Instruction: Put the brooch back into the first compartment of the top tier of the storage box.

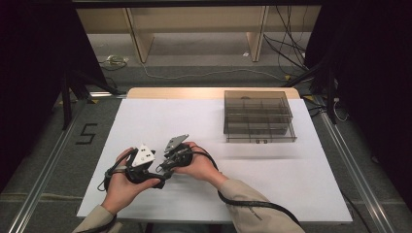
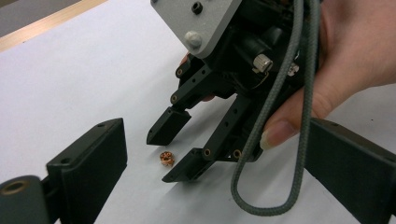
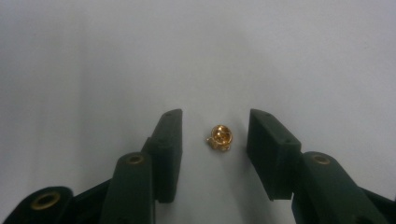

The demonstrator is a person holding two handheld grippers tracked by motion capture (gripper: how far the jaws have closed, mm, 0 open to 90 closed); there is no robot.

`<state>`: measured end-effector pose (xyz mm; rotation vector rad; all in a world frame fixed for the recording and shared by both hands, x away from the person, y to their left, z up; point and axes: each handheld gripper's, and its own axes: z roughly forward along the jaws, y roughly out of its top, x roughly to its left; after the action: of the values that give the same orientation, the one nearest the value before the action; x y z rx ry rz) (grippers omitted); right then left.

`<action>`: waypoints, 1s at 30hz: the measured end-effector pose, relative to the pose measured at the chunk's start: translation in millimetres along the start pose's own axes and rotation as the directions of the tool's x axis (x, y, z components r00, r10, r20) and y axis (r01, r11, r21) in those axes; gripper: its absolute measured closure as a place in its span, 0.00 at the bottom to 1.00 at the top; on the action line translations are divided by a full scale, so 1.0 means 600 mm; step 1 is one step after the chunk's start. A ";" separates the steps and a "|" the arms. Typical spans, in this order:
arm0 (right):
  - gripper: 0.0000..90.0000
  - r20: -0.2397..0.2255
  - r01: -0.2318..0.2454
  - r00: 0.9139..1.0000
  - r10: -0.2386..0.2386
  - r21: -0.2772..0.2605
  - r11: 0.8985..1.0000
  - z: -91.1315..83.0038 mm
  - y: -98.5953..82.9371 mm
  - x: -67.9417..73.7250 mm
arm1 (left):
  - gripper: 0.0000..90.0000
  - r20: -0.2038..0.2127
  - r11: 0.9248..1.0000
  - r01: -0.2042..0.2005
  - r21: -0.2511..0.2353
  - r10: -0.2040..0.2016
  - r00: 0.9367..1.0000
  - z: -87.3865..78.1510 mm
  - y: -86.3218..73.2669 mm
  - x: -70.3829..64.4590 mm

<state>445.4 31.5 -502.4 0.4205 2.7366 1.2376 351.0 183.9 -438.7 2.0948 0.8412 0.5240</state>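
A tiny brass nut [image 3: 219,137] lies on the white sheet [image 1: 272,184]. In the right gripper view my right gripper [image 3: 215,117] is open, one jaw on each side of the nut, neither touching it. The left gripper view takes in that same right gripper [image 2: 164,157] from the side, tilted down with the nut [image 2: 166,158] between its tips. My left gripper [image 2: 215,128] is open and holds nothing, a short way back from the nut. In the high view both hands hold the left gripper [image 1: 154,175] and the right gripper [image 1: 165,165] close together at the front left of the sheet.
A smoky transparent box [image 1: 259,116] with several compartments stands at the back right of the sheet. The table's wooden edge [image 1: 194,92] runs along the far side. A grey braided cable [image 2: 280,140] loops down from the right gripper.
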 end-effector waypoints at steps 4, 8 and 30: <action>0.66 -0.001 0.000 1.000 0.000 0.005 1.000 0.001 0.001 0.000 | 0.08 -0.001 1.000 -0.002 0.000 0.002 1.000 0.000 0.000 0.000; 0.68 0.008 0.007 1.000 -0.007 0.005 1.000 0.003 0.003 0.000 | 0.08 -0.001 1.000 -0.001 0.000 0.001 1.000 0.000 0.000 0.000; 0.86 0.002 0.015 1.000 -0.015 0.003 1.000 0.007 0.006 0.000 | 0.08 -0.003 1.000 -0.001 -0.001 0.001 1.000 0.000 0.000 0.000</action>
<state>447.0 36.9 -502.4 0.3999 2.7354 1.2290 351.3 184.0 -438.7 2.0936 0.8414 0.5281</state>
